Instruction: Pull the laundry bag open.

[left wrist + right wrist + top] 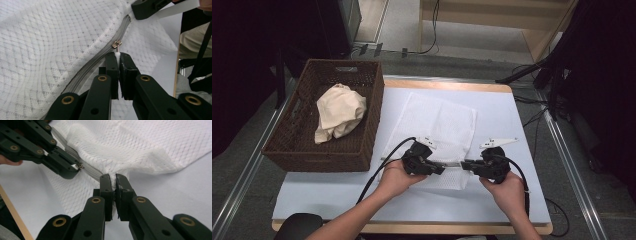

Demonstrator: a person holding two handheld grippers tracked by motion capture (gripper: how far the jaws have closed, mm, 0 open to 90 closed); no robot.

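Observation:
A white mesh bag point(437, 125) lies flat on the table, with a grey zipper point(98, 58) along its near edge. My left gripper point(441, 169) is shut on the zipper's pull tab point(117, 51), just below the metal slider point(116, 44). Facing it from the right, my right gripper point(465, 164) is shut on the bag's fabric point(113, 173) at the end of the zipper point(92, 171). In the right gripper view, the left gripper point(77, 167) comes in from the upper left. The two grippers point at each other, a short stretch of zipper apart.
A brown wicker basket point(287, 145) stands at the table's left side with a crumpled cream cloth point(339, 112) inside. The light table top point(502, 120) has bare room to the right of the bag. Cables trail from both grippers toward the near edge.

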